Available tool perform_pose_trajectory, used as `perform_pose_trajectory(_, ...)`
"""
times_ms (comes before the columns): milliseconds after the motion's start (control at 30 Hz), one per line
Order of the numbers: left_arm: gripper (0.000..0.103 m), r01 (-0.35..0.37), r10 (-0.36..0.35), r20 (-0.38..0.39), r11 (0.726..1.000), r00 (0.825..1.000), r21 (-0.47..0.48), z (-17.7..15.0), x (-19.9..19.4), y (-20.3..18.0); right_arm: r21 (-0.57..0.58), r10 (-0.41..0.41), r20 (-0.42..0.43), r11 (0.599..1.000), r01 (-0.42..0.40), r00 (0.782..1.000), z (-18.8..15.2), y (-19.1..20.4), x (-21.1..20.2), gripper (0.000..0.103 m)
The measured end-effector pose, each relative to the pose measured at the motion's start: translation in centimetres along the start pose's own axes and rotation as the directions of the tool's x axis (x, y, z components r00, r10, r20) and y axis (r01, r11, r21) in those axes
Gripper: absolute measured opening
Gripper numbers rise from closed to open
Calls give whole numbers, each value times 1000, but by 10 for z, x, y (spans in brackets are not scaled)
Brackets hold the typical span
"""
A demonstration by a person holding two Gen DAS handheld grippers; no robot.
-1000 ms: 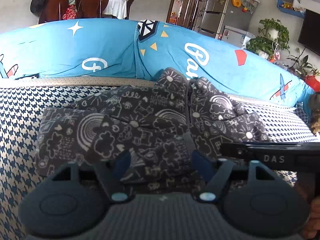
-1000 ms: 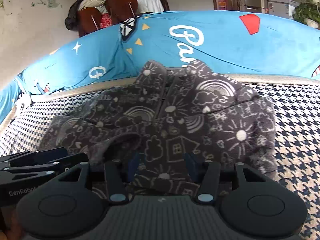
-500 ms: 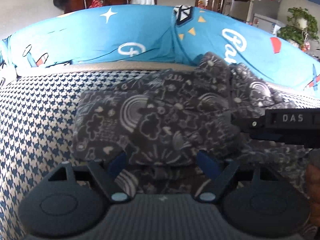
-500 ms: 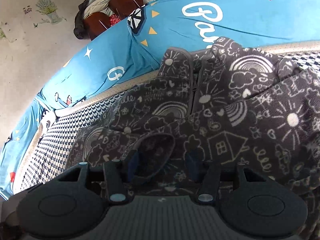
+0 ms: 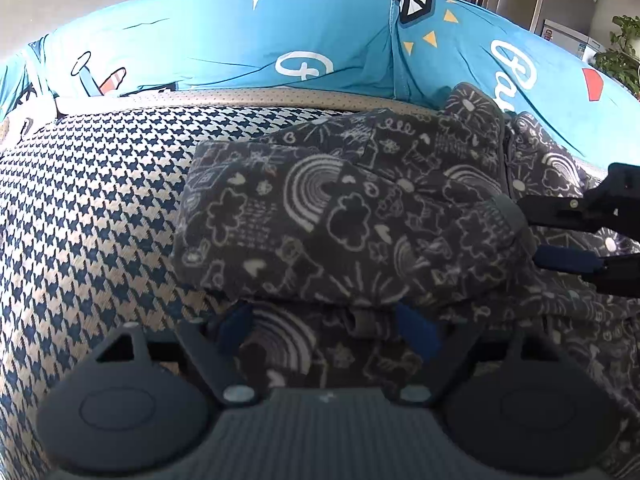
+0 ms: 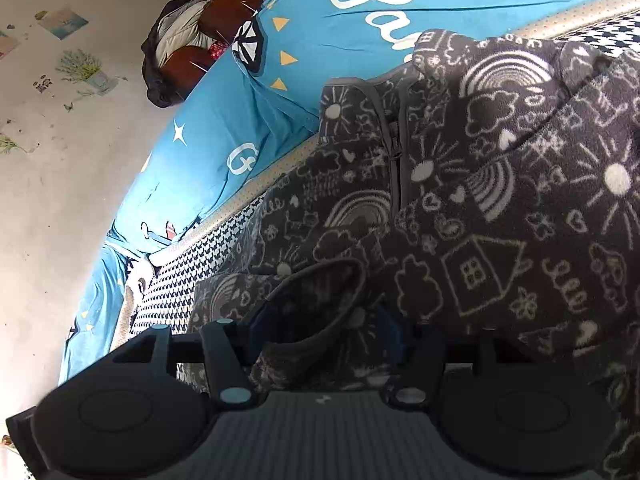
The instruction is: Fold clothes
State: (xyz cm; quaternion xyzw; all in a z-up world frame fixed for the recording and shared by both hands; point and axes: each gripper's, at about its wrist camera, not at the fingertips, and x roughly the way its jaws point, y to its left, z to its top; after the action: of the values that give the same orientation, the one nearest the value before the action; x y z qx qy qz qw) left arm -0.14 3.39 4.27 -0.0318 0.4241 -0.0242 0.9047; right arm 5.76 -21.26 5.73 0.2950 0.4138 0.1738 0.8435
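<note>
Left wrist view: your left gripper [image 5: 326,326] hovers low over a dark fleece jacket [image 5: 340,216] printed with white doodles, spread on the checked sofa seat [image 5: 92,216] in front of a blue cushion cover [image 5: 224,40]. Its jaws stand wide, nothing pinched, though the near hem lies between them. A sleeve is folded across the chest, its cuff [image 5: 516,220] just beside your right gripper [image 5: 560,236] coming in from the right.

Right wrist view: your right gripper [image 6: 326,336] is tilted, its jaws opening, with the sleeve cuff [image 6: 316,292] gaping between the fingers; no pad presses it. The zip [image 6: 396,168] runs up the middle.

Expect soft, thick, light cloth that sags and bunches but rarely slips. Pinch it at bound edges, the cuff or hem, through all layers, both hands level.
</note>
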Motion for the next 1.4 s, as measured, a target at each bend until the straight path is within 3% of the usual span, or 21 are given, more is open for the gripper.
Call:
perform_pose_trajectory(167,82,-3,3,-7,1000,1000,3,1,0,-4,17,-3,-9,1000,3,1000,1,0,8,66)
perform_pose_trajectory(433,83,-9,9,-16,1000,1000,8,0,0,-7,93,97,-6,991,-96,995,5,-3,9,66)
perform_pose_trajectory(700,84,-14,14,-21,1000,1000,10,0,0,-8,-4,-18,-20,1000,17,1000,2,6,14,70)
perform_pose_trajectory(900,85,-22,22,-28,1000,999,18,-3,1,-12,-95,-33,-6,995,33,999,-4,16,26,69)
perform_pose_trajectory(967,86,-25,25,-32,999,999,21,-4,2,-13,-148,-54,2,988,53,999,-7,22,30,56)
perform_pose_trajectory(1033,86,-28,29,-35,999,999,28,-5,3,-15,-190,-64,3,980,64,998,-10,28,34,27)
perform_pose_trajectory(1100,87,-32,33,-36,999,999,35,-5,4,-17,-228,-80,19,970,83,997,-11,32,35,13)
perform_pose_trajectory(1200,89,-36,37,-34,999,999,41,-5,5,-19,-275,-91,104,954,117,990,-7,42,22,8)
perform_pose_trajectory(1267,89,-38,40,-33,998,999,42,-5,5,-19,-309,-102,202,937,162,974,-1,52,4,7)
perform_pose_trajectory(1300,90,-39,41,-33,998,999,41,-4,6,-20,-319,-121,277,924,210,953,2,58,-10,7)
perform_pose_trajectory(1400,91,-43,44,-32,998,999,38,-2,7,-22,-301,-204,502,870,391,840,7,70,-52,7)
